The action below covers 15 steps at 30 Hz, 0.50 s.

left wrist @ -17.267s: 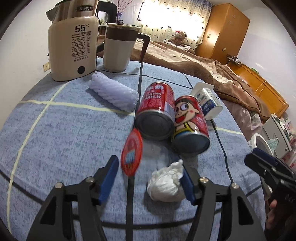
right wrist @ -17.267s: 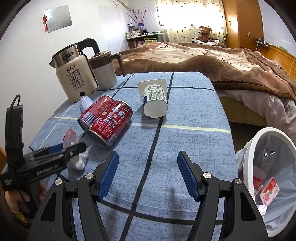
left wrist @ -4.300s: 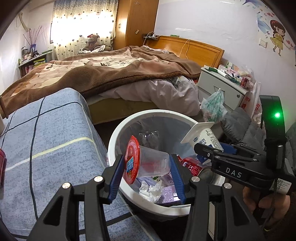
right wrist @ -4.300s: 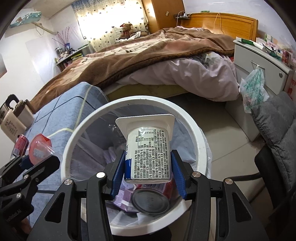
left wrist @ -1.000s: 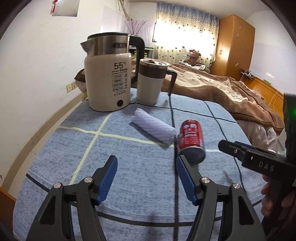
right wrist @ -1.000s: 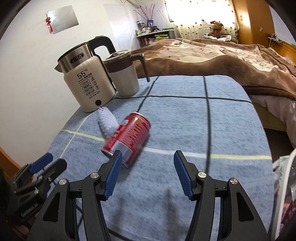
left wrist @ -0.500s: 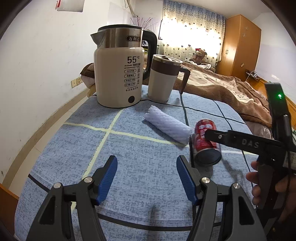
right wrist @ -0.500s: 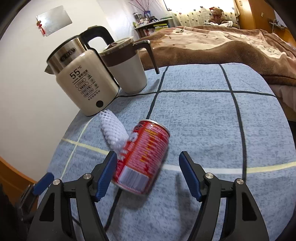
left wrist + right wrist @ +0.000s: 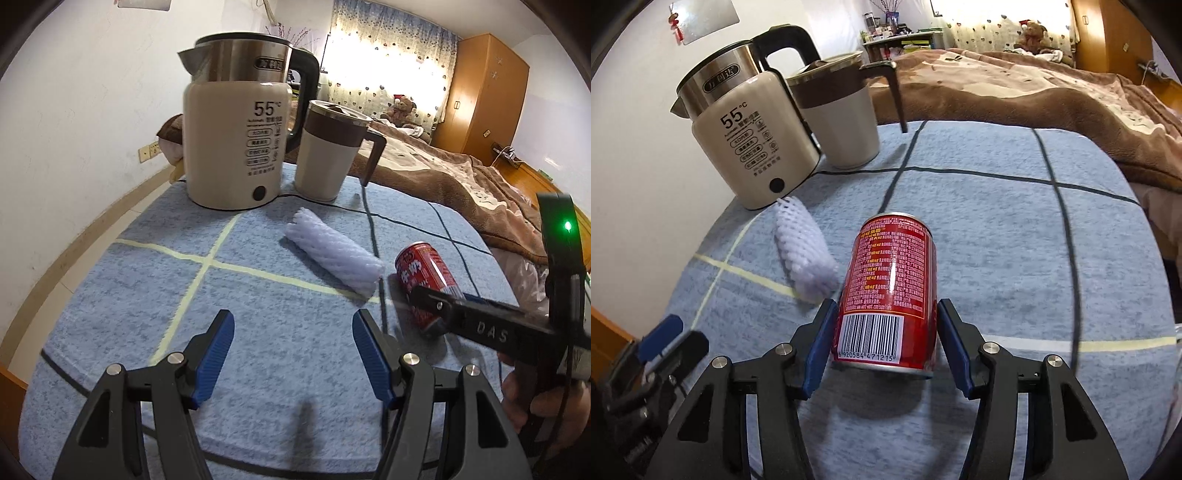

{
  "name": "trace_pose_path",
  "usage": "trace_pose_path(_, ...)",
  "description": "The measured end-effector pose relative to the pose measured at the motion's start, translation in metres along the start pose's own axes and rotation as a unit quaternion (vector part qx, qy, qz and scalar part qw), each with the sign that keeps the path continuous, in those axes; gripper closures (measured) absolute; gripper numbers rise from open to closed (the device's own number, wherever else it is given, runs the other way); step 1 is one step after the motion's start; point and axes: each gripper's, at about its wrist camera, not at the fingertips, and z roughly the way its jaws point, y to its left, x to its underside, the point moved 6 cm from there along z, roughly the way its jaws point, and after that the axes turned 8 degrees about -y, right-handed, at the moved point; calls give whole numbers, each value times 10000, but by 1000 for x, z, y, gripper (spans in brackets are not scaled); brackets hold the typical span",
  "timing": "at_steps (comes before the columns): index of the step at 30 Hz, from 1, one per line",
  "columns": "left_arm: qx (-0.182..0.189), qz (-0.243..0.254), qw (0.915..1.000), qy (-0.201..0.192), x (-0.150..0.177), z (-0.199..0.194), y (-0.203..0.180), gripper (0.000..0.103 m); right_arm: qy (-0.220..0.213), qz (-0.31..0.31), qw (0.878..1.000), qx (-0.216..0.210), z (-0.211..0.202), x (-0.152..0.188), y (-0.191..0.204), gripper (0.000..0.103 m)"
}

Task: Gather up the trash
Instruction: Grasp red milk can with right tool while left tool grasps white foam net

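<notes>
Red can [image 9: 892, 291] lies on its side on the blue-cloth tabletop [image 9: 1015, 258], between the right claw [image 9: 886, 341] pads; jaws closing, contact unclear. White foam sleeve [image 9: 803, 253] just beside can, kettle [image 9: 750, 136] and mug [image 9: 842, 118] beyond. Left claw [image 9: 293, 356] apart, empty. Bed [image 9: 1015, 85] behind.

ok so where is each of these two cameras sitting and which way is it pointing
Left wrist: on the left gripper, angled down over the table toward the kettle; its open jaws show, plus the right-hand tool and hand.
Right wrist: on the right gripper, jaws closing around the red can.
Shared: kettle, mug, foam sleeve, can.
</notes>
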Motion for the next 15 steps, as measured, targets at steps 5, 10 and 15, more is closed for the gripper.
trace_pose_path(5, 112, -45, 9999, 47, -11, 15, -12, 29, -52, -34, 9999, 93, -7, 1, -14, 48)
trace_pose_path(10, 145, -165, 9997, 104, -23, 34, -27, 29, -69, 22, 9999, 154, -16, 3, -32, 48)
trace_pose_path(15, 42, -67, 9999, 145, -32, 54, -40, 29, -126, -3, 9995, 276, -25, 4, -45, 48)
